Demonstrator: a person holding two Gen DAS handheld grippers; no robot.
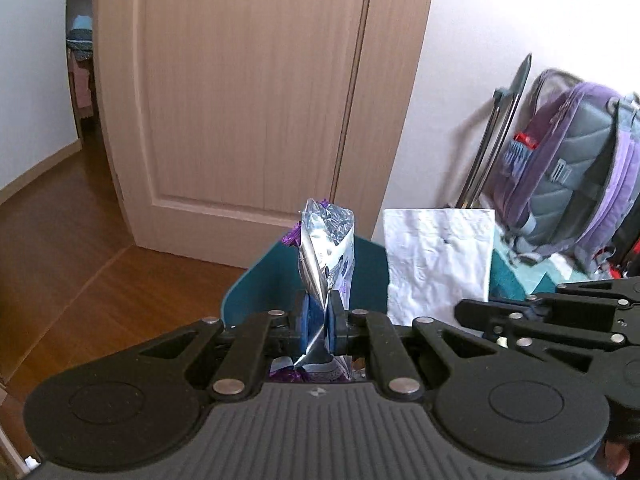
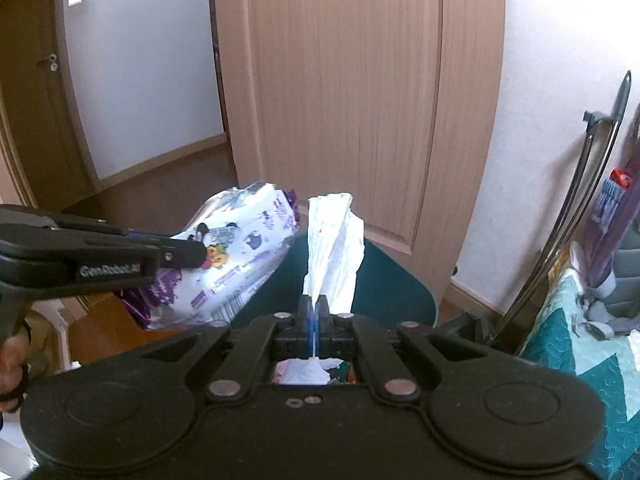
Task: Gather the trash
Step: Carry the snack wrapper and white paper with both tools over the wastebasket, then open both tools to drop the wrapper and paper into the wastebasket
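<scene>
My left gripper is shut on a crumpled silver and purple snack wrapper, which sticks up between its pads. In the right wrist view the same wrapper shows white with cartoon prints, held by the left gripper at the left. My right gripper is shut on a crumpled white paper, which stands up from the pads. In the left wrist view that white paper hangs to the right, with the right gripper's black body beside it. Both are held above a teal bin lid.
A light wooden door stands behind, with a brown wood floor and an open doorway to the left. A purple and grey backpack and metal chair legs are at the right, over a teal patterned cloth.
</scene>
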